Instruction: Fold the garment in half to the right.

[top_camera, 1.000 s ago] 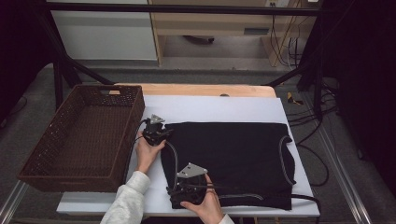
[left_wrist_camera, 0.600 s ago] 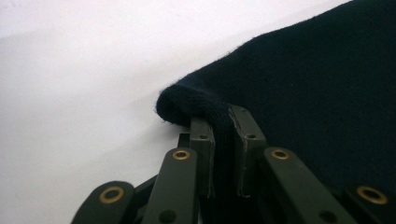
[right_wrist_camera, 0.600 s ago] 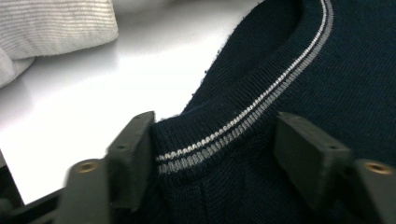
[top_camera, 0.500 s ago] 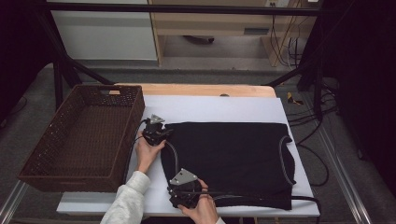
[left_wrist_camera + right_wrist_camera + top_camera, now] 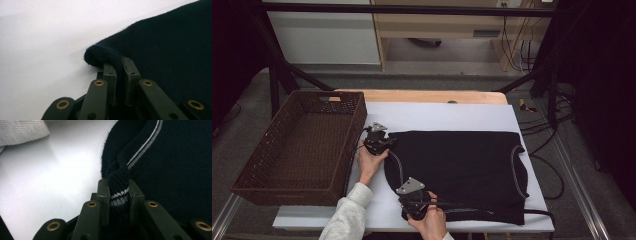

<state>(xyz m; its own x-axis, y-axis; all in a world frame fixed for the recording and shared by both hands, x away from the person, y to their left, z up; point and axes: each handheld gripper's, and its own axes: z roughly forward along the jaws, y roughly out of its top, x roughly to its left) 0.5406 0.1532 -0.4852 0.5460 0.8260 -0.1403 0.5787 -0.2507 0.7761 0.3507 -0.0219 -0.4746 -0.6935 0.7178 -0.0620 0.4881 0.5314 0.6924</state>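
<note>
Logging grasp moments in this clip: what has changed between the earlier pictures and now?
The right gripper has just been closing its fingers and now pinches the striped near edge of the black sweater, which a second ago it only hovered over. The left gripper stays clamped on the sweater's far left corner. Both hands, the sweater and the wicker basket have kept their places.

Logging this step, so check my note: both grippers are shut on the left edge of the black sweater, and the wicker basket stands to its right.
Wrong on one point: the wicker basket stands left of the black sweater, as the high view shows. The rest holds: the left gripper and the right gripper, whose jaws have just been closing, pinch its left edge.
</note>
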